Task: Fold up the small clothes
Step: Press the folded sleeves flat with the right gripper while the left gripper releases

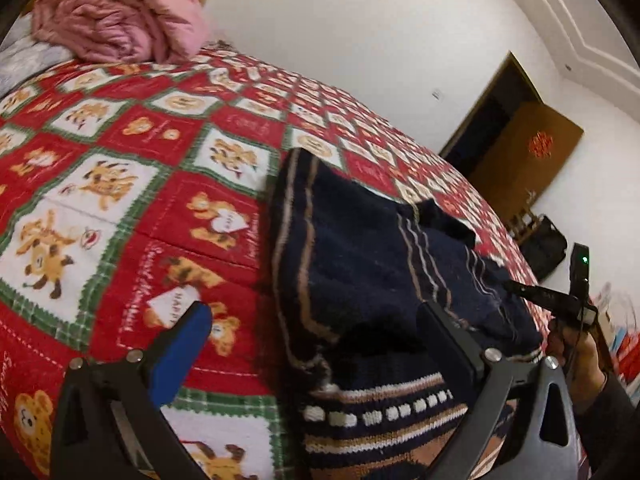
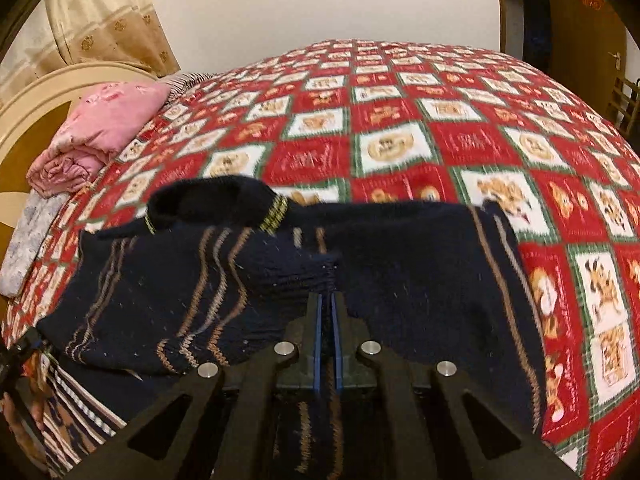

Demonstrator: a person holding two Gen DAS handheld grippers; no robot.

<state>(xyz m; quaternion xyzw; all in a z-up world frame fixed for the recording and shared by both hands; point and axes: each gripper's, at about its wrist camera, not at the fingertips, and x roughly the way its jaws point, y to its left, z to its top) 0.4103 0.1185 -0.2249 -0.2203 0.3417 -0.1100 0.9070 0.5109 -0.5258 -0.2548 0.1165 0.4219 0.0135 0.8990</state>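
A small navy knitted sweater [image 1: 360, 264] with tan and white stripes lies on a red patterned bed quilt [image 1: 120, 168]. My left gripper [image 1: 316, 332] is open, its blue-padded finger [image 1: 180, 352] over the quilt and its other finger over the sweater's hem. In the right wrist view the sweater [image 2: 400, 264] is bunched and lifted in the middle. My right gripper [image 2: 327, 300] is shut on a fold of the sweater. The right gripper also shows at the right edge of the left wrist view [image 1: 560, 300], in a hand.
A folded pink quilt [image 1: 120, 20] lies at the head of the bed, also in the right wrist view [image 2: 96, 132]. A cream headboard [image 2: 36, 92] and curtain are at the left. A brown door [image 1: 528, 152] and white walls lie beyond the bed.
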